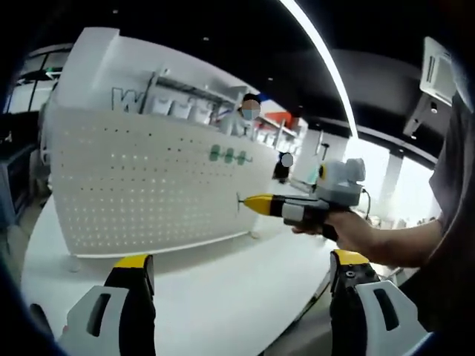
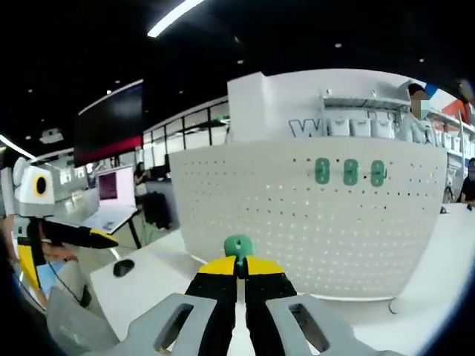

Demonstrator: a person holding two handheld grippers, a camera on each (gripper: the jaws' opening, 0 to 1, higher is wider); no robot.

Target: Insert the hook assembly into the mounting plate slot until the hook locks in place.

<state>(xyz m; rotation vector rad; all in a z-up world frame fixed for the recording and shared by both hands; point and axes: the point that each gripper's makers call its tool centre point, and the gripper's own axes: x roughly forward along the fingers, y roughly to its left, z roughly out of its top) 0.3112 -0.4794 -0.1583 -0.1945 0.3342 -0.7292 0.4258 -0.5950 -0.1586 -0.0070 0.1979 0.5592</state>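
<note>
At a white worktable [image 1: 223, 297], I hold my right gripper [image 2: 239, 268] clenched on a green hook [image 2: 239, 245], its yellow-tipped jaws pressed together around the hook's lower part with the rounded top showing above them. The hook points toward the white pegboard [image 2: 312, 222], the mounting plate that stands upright on the table, but I cannot tell whether it touches the board yet. 3 green hooks [image 2: 349, 171] already sit in a row near the board's upper edge. In the left gripper view, my right gripper [image 1: 256, 202] reaches in from the right, my hand [image 1: 349, 226] wrapped around its handle, its tip just beside the pegboard's [image 1: 148, 185] face, below the row of hooks [image 1: 228, 155]. My left gripper [image 1: 241, 271] is released, jaws wide apart and holding nothing, low over the table. A dark computer mouse [image 2: 123, 267] lies on the table to the left.
</note>
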